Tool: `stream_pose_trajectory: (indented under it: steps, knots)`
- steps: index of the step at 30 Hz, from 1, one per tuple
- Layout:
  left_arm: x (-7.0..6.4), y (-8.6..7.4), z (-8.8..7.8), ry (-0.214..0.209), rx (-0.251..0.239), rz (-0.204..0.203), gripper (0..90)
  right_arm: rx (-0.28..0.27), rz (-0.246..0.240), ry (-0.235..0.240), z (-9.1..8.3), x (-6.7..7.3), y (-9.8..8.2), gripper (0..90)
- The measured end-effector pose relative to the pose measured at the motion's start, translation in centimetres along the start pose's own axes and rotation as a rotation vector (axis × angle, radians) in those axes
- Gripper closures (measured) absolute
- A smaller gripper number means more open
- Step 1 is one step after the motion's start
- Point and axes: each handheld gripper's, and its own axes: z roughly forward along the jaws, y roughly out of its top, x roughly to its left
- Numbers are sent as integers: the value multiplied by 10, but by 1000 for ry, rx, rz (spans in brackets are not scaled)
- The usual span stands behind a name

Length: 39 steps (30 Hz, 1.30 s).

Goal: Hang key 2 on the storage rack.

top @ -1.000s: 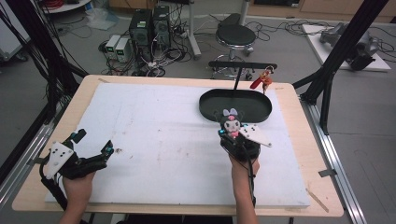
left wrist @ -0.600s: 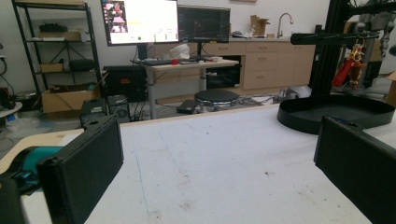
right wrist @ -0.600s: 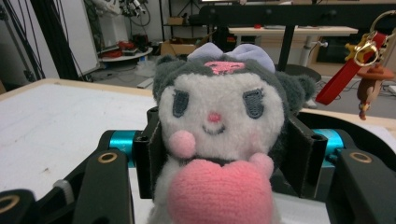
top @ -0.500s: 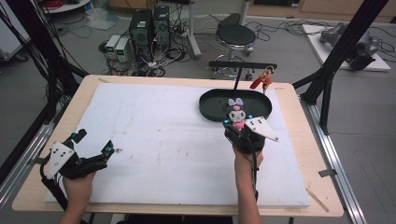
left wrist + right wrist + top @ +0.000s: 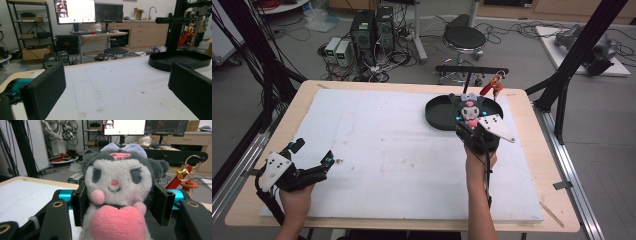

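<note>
Over the tray: right gripper point(image 5: 469, 114) with its load, at the near rim of the black round tray point(image 5: 438, 114).
Right fingers: clenched on a plush toy point(image 5: 117, 195), one black finger point(image 5: 161, 205) pressed into each flank; no gap seen in the right gripper view.
Toy location: off the worktop, held just above the tray's near-right part, face toward the person in the high view.
Left fingers: released, spread wide, nothing between them; left gripper point(image 5: 312, 160) sits well apart from the tray, at the worktop's point(image 5: 387, 150) near-left corner.
Just changed: a second ago the toy was nearer the person, short of the tray rim; now carried forward and up to the tray. Grip width same. Left hand same spot.
Meaning: transport phase, likely near its end; judged next is lower and let go into the tray, or on toward the hanging bar.
View differences: right gripper view gives finger contact and toy face; high view gives toy-to-tray position. Left gripper view shows the tray side-on and the red keychain charm point(image 5: 188, 35) hanging from the black bar point(image 5: 180, 19) behind it.
</note>
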Motion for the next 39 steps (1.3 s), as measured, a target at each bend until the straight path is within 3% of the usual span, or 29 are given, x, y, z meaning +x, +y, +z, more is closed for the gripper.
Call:
stream_pose_trajectory:
  steps: [11, 19, 33, 39]
  knots:
    - [0, 0, 0, -1, 1, 3, 18, -51, 30, 11, 9, -4, 5, 415]
    - [0, -1, 1, -2, 6, 10, 18, -92, 15, 20, 17, -6, 11, 414]
    - [-1, -2, 2, -3, 13, 17, 18, -120, 76, 46, 40, -20, 16, 415]
    - [-2, -2, 3, -2, 12, 15, 19, -122, 69, 56, 51, -25, 21, 414]
